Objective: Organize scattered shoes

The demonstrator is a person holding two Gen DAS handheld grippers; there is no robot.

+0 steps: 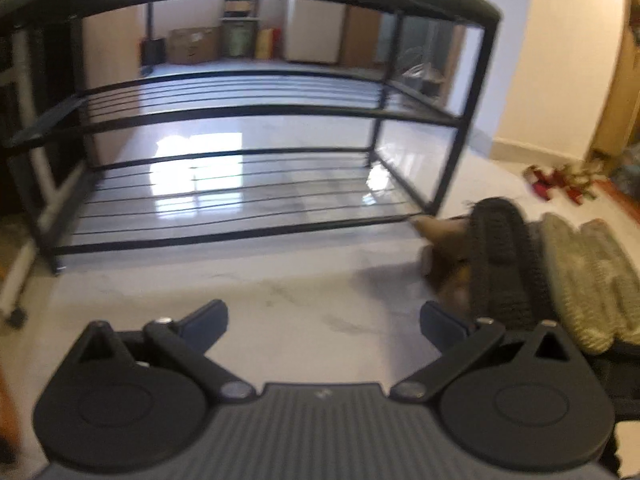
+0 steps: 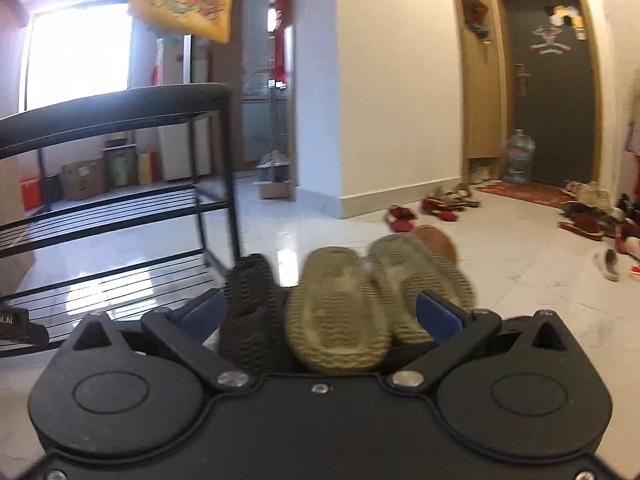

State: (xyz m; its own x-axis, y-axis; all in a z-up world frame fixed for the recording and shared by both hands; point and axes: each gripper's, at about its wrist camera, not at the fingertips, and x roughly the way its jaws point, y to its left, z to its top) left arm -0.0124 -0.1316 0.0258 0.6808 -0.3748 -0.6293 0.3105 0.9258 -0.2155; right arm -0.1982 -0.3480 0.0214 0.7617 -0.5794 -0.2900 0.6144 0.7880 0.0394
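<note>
1. The black shoe rack (image 1: 256,112) is the landmark: a metal frame with a padded top and two wire shelves, both bare, standing on the pale tiled floor (image 1: 312,280).
2. The left gripper (image 1: 324,320) hovers over the floor in front of the rack, its jaws spread wide with nothing between them.
3. Right of the rack's lower front corner, the left wrist view shows a black-soled shoe (image 1: 500,256) turned sole-up, with a brown shoe (image 1: 444,240) just behind it and nearest the rack's corner post.
4. Further right of the rack lie two olive-soled shoes (image 1: 588,272), side by side and touching the black one.
5. In the right wrist view the right gripper (image 2: 320,312) has its jaws wide around this bundle: the black sole (image 2: 248,300), the nearer olive sole (image 2: 336,312) and the second olive sole (image 2: 416,280) sit between the fingers. Whether the fingers actually press on them cannot be told; the picture is blurred.
6. Well to the right of the rack, past the wall corner, red slippers (image 2: 400,214) and other scattered shoes (image 2: 588,208) lie on the floor near a dark door (image 2: 552,80).
</note>
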